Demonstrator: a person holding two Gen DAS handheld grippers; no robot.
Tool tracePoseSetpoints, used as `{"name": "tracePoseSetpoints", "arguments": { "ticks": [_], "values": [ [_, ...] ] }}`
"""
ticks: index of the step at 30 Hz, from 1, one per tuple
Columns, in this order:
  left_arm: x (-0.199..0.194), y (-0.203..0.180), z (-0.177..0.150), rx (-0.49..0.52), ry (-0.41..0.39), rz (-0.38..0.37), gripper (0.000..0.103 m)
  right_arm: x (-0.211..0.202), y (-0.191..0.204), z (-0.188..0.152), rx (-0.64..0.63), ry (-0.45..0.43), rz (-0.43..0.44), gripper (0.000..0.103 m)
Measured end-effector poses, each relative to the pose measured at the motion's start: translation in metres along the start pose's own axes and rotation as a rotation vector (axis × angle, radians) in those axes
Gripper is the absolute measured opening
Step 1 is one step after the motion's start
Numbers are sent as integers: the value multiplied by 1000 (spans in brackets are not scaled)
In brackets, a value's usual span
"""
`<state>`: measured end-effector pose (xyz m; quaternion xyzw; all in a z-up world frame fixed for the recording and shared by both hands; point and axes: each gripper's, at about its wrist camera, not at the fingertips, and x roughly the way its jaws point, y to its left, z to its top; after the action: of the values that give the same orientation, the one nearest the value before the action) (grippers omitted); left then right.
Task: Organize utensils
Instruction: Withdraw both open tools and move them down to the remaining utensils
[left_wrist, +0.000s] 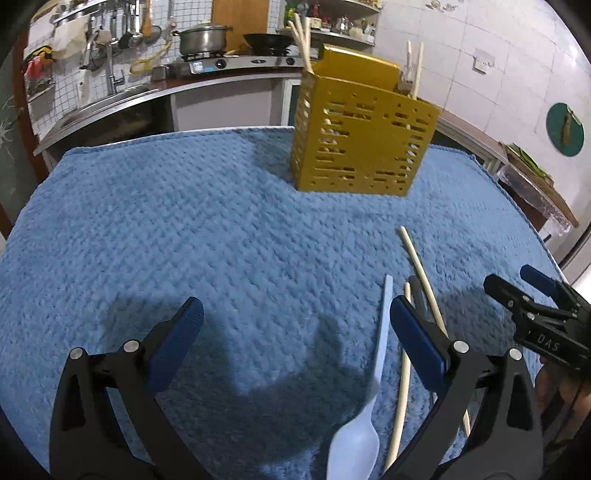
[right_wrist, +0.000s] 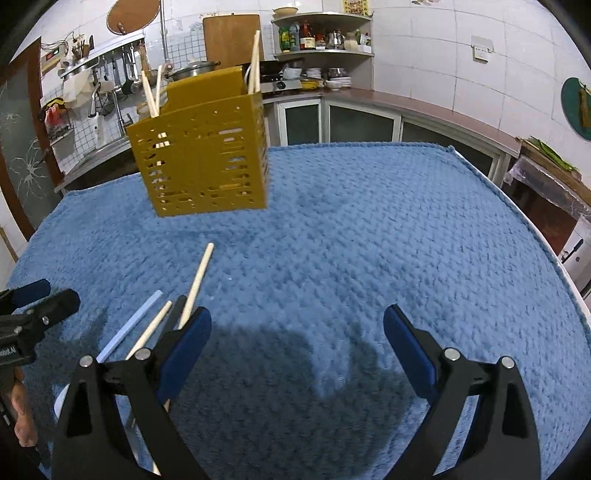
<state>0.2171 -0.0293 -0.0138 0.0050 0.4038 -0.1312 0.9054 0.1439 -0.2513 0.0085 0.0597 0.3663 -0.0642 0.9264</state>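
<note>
**Both grippers wide and empty over blue towel, loose utensils between them**

Left gripper (left_wrist: 295, 321): jaws spread wide, nothing held, blue pads above bare towel. Right gripper (right_wrist: 297, 328): same, jaws wide apart, empty.

Blue textured towel (left_wrist: 184, 229) covers the table. Yellow perforated utensil holder (left_wrist: 364, 133) stands upright at the far side of the towel; chopsticks stick up from its left and right ends. Same holder in the right wrist view (right_wrist: 201, 155), up and left of that gripper.

Loose items lie on the towel between the two grippers: white plastic spoon (left_wrist: 369, 413), bowl toward the camera, handle pointing away; one chopstick (left_wrist: 402, 387) just beside it; a longer chopstick (left_wrist: 421, 273) angled toward the holder; a dark utensil (left_wrist: 419, 295) mostly hidden behind the left gripper's right finger, type unclear.

Writing: the right gripper body seen from the left wrist view reads "DAS" (left_wrist: 548, 341). A partial label on the left gripper body at the right wrist view's edge is cut off, not legible.

A hand (right_wrist: 22, 413) shows at the left edge, holding the left gripper.
</note>
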Motion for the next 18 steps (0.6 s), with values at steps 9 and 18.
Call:
{"name": "tracePoseSetpoints", "arguments": {
  "ticks": [9, 18],
  "values": [
    [11, -25, -7, 74, 58, -35, 81, 5, -16, 1, 31, 29, -18, 92],
    [24, -56, -10, 167, 107, -46, 53, 4, -27, 3, 56, 23, -15, 92]
  ]
}}
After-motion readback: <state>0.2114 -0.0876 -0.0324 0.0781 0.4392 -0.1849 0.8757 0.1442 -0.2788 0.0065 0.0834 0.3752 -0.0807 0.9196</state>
